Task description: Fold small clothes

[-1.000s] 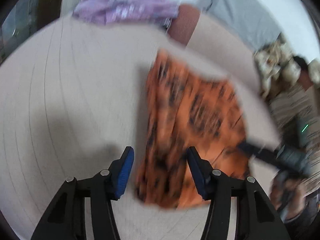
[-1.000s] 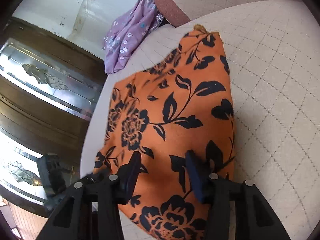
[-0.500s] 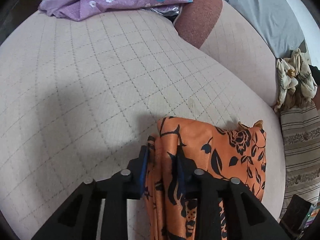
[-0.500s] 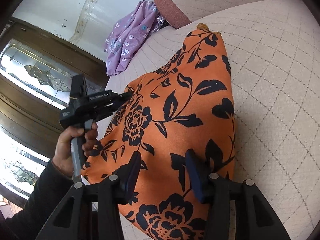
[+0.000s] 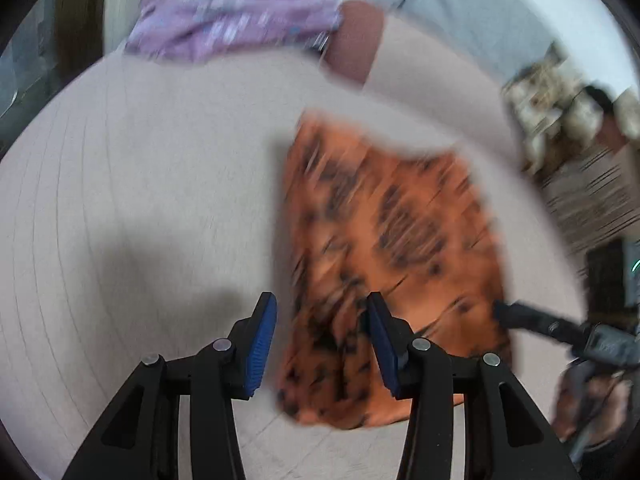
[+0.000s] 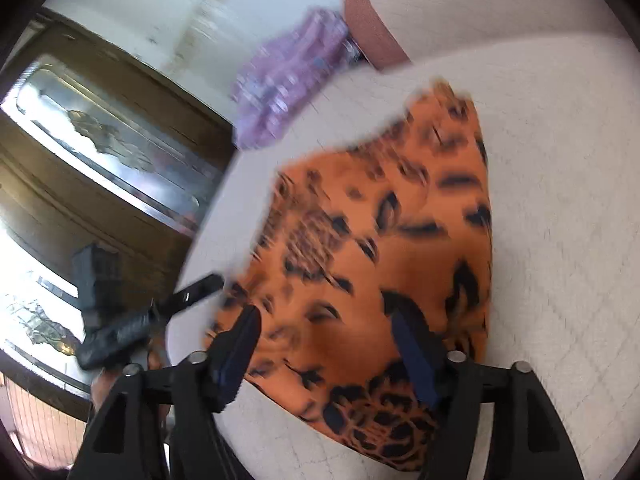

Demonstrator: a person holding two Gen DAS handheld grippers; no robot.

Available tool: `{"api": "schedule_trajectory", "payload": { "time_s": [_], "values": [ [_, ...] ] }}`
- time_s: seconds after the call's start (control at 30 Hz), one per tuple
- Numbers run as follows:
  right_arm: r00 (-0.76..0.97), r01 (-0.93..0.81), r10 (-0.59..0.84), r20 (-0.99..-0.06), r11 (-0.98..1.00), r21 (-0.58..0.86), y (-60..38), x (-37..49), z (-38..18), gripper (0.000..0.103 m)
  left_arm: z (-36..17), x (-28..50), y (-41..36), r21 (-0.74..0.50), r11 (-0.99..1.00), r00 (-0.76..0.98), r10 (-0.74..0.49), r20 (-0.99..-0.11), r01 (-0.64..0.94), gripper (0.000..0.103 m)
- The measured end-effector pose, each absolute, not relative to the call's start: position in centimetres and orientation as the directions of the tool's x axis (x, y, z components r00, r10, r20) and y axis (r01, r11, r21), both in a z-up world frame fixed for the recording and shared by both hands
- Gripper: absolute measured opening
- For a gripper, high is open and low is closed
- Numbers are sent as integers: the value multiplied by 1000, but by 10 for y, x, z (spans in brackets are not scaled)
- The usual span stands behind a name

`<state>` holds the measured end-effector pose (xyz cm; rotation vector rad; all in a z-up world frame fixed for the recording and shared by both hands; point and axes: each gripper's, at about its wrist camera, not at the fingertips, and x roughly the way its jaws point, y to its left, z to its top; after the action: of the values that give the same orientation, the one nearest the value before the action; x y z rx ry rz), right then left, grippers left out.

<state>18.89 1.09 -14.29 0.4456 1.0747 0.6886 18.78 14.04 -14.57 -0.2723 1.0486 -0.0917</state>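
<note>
An orange floral garment (image 6: 384,256) lies partly folded near the cushion's (image 5: 132,200) front edge. The left gripper (image 5: 320,340) and right gripper (image 6: 328,352) both gape, released; further folds likely remain.

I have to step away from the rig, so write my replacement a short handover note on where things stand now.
Left gripper: open, holds nothing, over the near edge of the orange cloth.
Right gripper: open, holds nothing, over the cloth's opposite end.
Orange cloth lies on the cream cushion, seemingly folded over once; both views are motion-blurred, so check the layers.
Purple cloth lies crumpled at the cushion's far edge, untouched.
Left: finish folding the orange cloth if needed, then fold the purple one.
</note>
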Motion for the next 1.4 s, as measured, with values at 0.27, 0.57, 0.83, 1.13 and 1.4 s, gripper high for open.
{"api": "schedule_trajectory", "payload": {
  "time_s": [0.27,0.57,0.83,1.13,1.4],
  "values": [
    [325,-337,690,-647,723,603,11,171,-121,73,-113,156,118,-207,975,584,-123,-802,-79,68],
    [374,-231,683,-627,724,650,-24,119,-145,73,-91,136,97,-135,988,619,-58,-783,-78,81],
    [398,-216,680,-616,722,657,-40,108,-142,74,-86,131,87,-120,990,621,-52,-782,-68,81],
    [411,-303,725,-553,681,666,-19,129,-115,76,-92,137,89,-93,992,608,-26,-793,-79,81],
    [314,-242,724,-614,687,686,-5,166,-163,85,-120,148,99,-119,988,534,-48,-844,-99,81]
  ]
}}
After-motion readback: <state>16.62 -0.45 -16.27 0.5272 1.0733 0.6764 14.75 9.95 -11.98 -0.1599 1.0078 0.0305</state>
